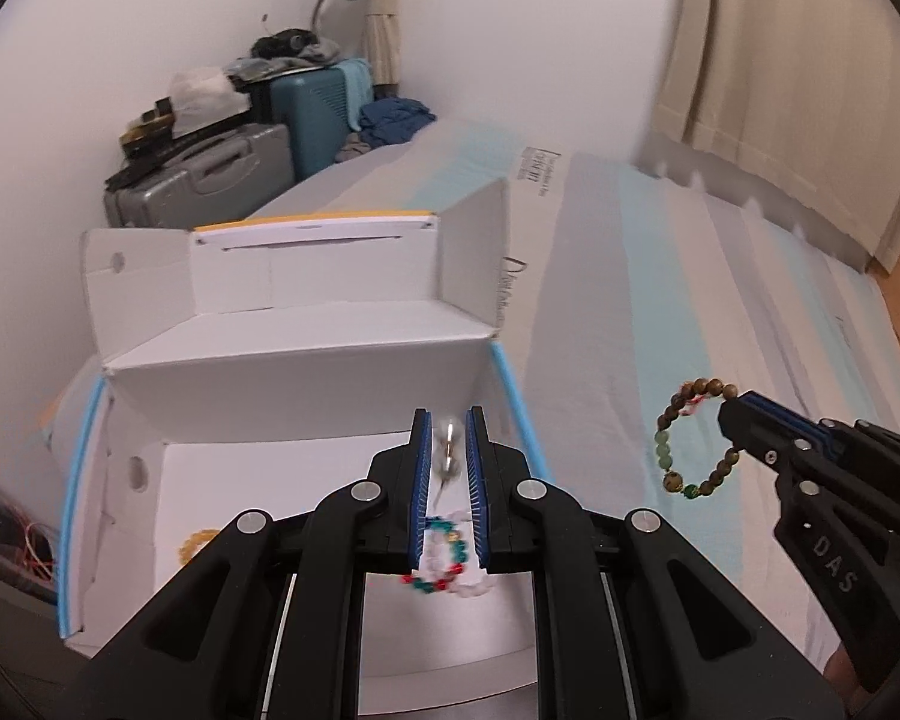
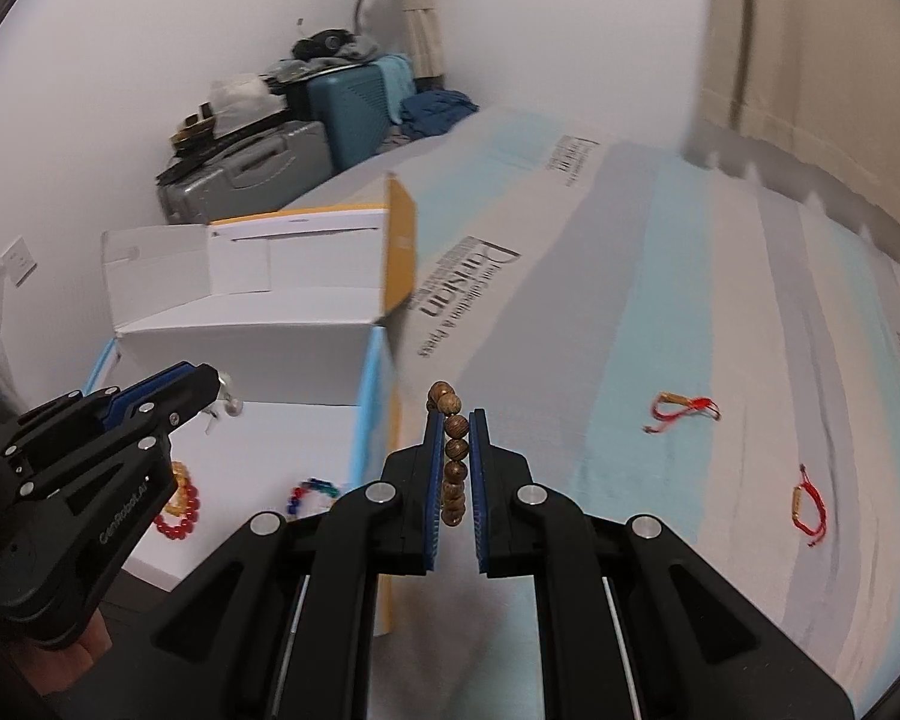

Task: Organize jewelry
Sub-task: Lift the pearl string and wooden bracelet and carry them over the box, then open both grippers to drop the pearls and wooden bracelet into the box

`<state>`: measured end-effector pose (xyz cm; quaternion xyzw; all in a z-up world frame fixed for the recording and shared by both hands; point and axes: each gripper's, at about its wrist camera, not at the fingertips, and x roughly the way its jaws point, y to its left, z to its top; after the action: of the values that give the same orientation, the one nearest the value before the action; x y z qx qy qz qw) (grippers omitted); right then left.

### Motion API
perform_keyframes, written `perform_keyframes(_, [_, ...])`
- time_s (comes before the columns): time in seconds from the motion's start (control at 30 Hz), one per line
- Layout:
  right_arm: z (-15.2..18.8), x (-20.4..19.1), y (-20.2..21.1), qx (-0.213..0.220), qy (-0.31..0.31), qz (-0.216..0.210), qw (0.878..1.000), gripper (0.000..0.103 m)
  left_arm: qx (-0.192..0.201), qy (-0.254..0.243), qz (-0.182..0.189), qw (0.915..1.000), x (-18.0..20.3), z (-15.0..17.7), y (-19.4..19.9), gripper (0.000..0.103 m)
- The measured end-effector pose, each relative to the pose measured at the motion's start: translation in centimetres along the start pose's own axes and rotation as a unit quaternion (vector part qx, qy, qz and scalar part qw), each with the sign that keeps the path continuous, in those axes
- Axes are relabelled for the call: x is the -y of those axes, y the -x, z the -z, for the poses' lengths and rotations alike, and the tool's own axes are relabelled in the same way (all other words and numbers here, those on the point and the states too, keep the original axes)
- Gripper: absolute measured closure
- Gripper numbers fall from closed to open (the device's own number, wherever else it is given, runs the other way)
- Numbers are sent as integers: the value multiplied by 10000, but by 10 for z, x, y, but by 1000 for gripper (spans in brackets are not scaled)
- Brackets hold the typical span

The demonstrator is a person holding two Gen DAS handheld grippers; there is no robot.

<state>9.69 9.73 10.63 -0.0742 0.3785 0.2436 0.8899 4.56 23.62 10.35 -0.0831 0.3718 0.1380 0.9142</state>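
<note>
My left gripper (image 1: 450, 420) is shut on a small pale piece of jewelry (image 1: 449, 450), blurred, hanging over the open white box (image 1: 294, 396). In the right wrist view the same piece (image 2: 228, 403) looks pearly white at the left gripper (image 2: 213, 385) tips. My right gripper (image 2: 455, 414) is shut on a wooden bead bracelet (image 2: 455, 462) above the bed, just right of the box (image 2: 246, 360). From the left wrist view the bracelet (image 1: 669, 426) dangles as a loop with green beads from the right gripper (image 1: 729, 405).
Inside the box lie a multicolour bead bracelet (image 1: 444, 567), a yellow one (image 1: 198, 543) and a red one (image 2: 180, 519). Two red string bracelets (image 2: 684, 407) (image 2: 807, 507) lie on the striped bedcover (image 2: 660, 312). Suitcases (image 1: 210, 180) are stacked in the far corner.
</note>
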Motion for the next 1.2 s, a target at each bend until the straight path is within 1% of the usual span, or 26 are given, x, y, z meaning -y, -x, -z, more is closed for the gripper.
perform_keyframes(0.2, [-1, -32, 4, 93, 162, -211, 9996, 96, -183, 237, -185, 9994, -38, 13, -2, 92])
perform_keyframes(0.33, [1, -55, -2, 49, 307, -353, 9989, 96, -234, 292, -265, 9989, -58, 19, -2, 92])
perform_keyframes(0.6, [16, -81, -49, -516, 498, -552, 9959, 96, -599, 453, -442, 9962, -94, 37, -21, 92])
perform_keyframes(0.73, [26, -90, -74, -823, 548, -602, 9933, 96, -919, 507, -553, 9929, -109, 51, -40, 92])
perform_keyframes(0.87, [35, -94, -93, -1050, 624, -548, 9910, 96, -1271, 437, -649, 9888, -116, 64, -60, 92])
perform_keyframes(1.07, [45, -97, -120, -1363, 673, -443, 9874, 96, -1540, 380, -671, 9851, -123, 74, -72, 92])
perform_keyframes(1.2, [49, -100, -127, -1435, 700, -425, 9863, 96, -1673, 375, -676, 9829, -127, 80, -79, 92])
